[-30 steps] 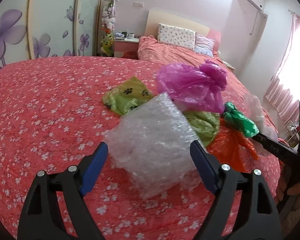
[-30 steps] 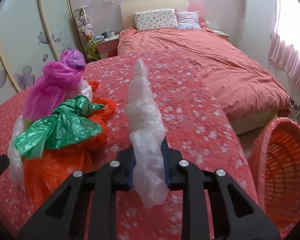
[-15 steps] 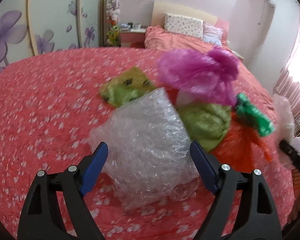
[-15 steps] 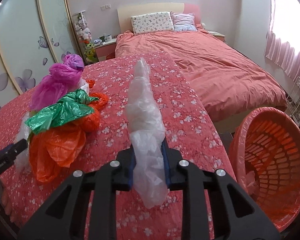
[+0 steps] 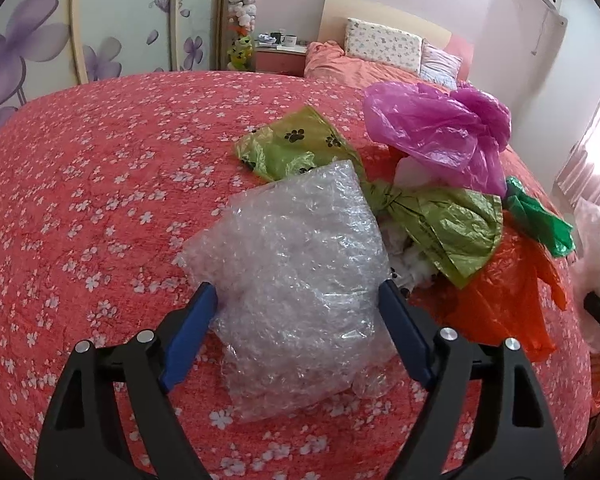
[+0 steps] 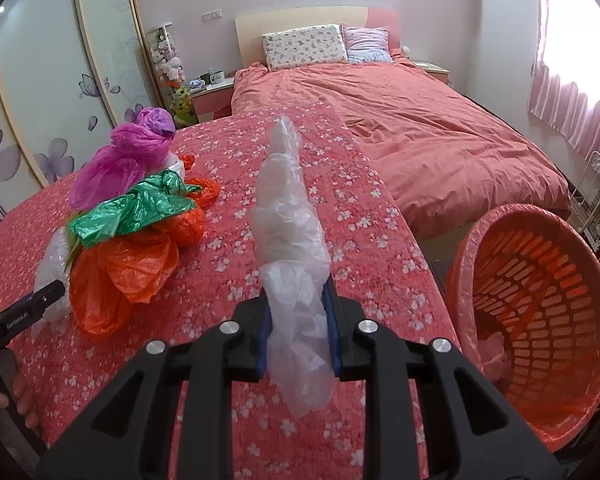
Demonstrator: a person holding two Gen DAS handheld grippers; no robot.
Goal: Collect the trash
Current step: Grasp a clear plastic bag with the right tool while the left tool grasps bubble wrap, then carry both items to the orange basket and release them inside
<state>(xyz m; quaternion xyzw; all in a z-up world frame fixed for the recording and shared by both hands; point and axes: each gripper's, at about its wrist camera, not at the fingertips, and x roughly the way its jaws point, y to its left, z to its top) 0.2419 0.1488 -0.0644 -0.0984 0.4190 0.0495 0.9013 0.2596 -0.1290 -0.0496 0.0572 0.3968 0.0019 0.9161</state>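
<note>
Feather-light, slippery trash on the floral bedspread

Right gripper fingers pinch clear plastic bag mid-length; left gripper fingers apart around bubble wrap; squeeze its crumpled middle. Basket at 3 o'clock.

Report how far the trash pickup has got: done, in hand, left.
Done: little; the orange basket holds only something pale at its bottom. In hand: the right gripper is shut on a clear plastic bag; the open left gripper straddles the bubble wrap. Left: the pink bag, green paw-print bag, dark green bag and orange bag.

Bag pile blocks left; bedspread toward basket seemingly open.
</note>
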